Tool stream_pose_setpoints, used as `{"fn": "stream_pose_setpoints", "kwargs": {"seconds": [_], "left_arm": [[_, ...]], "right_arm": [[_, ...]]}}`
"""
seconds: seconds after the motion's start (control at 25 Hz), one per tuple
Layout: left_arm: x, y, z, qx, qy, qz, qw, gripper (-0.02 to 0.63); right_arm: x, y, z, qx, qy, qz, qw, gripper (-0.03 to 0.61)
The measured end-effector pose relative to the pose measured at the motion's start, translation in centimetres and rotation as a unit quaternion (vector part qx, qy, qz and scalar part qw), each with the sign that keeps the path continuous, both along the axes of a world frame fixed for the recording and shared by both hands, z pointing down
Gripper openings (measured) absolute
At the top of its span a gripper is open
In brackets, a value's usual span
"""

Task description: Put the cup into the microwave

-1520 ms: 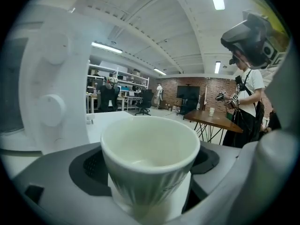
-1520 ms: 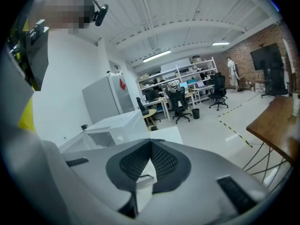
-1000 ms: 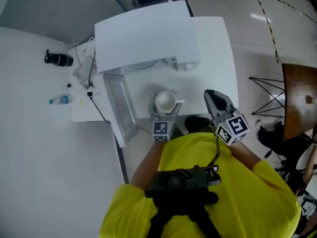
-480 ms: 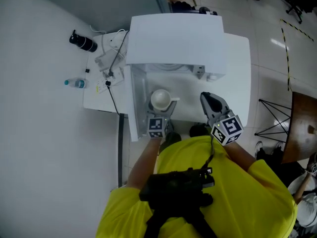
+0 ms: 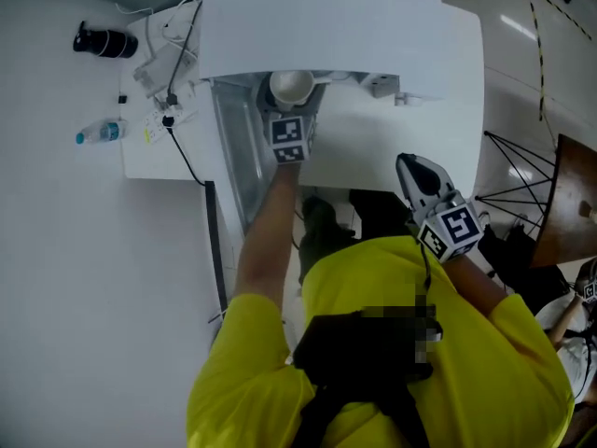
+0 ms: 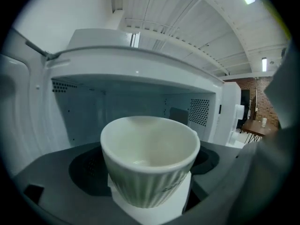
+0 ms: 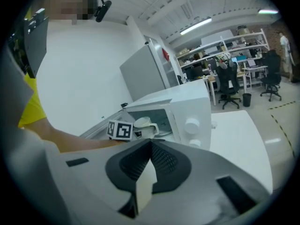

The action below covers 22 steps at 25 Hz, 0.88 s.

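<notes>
Cup [image 6: 149, 158] first: pale, ribbed and upright, with nothing to be seen inside it. It sits clamped in the left hand-held gripper [image 6: 150, 198], whose jaws press its lower wall from either side. In the head view the cup [image 5: 290, 87] is right at the mouth of the microwave [image 5: 317, 17]. Its rim is partly under the front edge of the white top, and its handle [image 5: 324, 79] points to the person's right. The left gripper view looks past the cup into the open cavity [image 6: 136, 102], with a perforated vent [image 6: 200, 111] at the far right. The cavity floor is hidden behind cup and jaws, so I cannot tell how high the cup rides above it. The door [image 5: 238, 171] stands swung open at the left, close beside the reaching forearm [image 5: 266, 241].

The step in hand, as I judge it, is carrying the cup inward and setting it down. Doing it well likely means:
- holding the cup level;
- going straight in through the middle of the opening, so that neither the handle nor the marker cube [image 5: 288, 138] catches the frame or the door;
- lowering until the base rests flat;
- only then parting the jaws.

The right hand-held gripper [image 5: 417, 168] hangs over the worktop [image 5: 392, 133], well apart from the microwave, with its jaws together on nothing. It would be free for the door afterwards.
</notes>
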State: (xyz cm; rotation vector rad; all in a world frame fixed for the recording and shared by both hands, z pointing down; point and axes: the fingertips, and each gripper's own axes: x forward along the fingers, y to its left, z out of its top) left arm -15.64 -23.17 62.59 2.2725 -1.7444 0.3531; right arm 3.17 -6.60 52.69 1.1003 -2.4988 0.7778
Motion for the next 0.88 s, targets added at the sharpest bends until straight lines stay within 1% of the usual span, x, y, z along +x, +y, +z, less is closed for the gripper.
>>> {"fn": "stream_pose_setpoints", "kwargs": {"seconds": [0.2, 0.4, 0.6, 0.76, 0.88], "left_arm": [[0.3, -3.7, 1.5, 0.005, 0.004, -0.009, 0.9999, 0.463], [0.1, -6.0, 2.1, 0.003, 0.003, -0.007, 1.0000, 0.463], [0.3, -7.5, 2.4, 0.003, 0.017, 0.000, 0.9999, 0.462], [0.2, -8.5, 2.4, 0.012, 0.016, 0.004, 0.9998, 0.463], [0.1, -8.0, 2.6, 0.010, 0.020, -0.002, 0.9997, 0.466]], "right_arm": [[0.5, 0.8, 1.3, -0.019, 0.012, 0.004, 1.000, 0.005], [1.4, 0.1, 1.4, -0.015, 0.017, 0.023, 0.999, 0.005], [2.6, -0.7, 1.2, -0.011, 0.020, 0.052, 0.998, 0.005], [2.5, -0.9, 0.8, -0.007, 0.020, 0.058, 0.998, 0.005], [1.9, -0.8, 0.1, -0.003, 0.022, 0.056, 0.998, 0.005]]}}
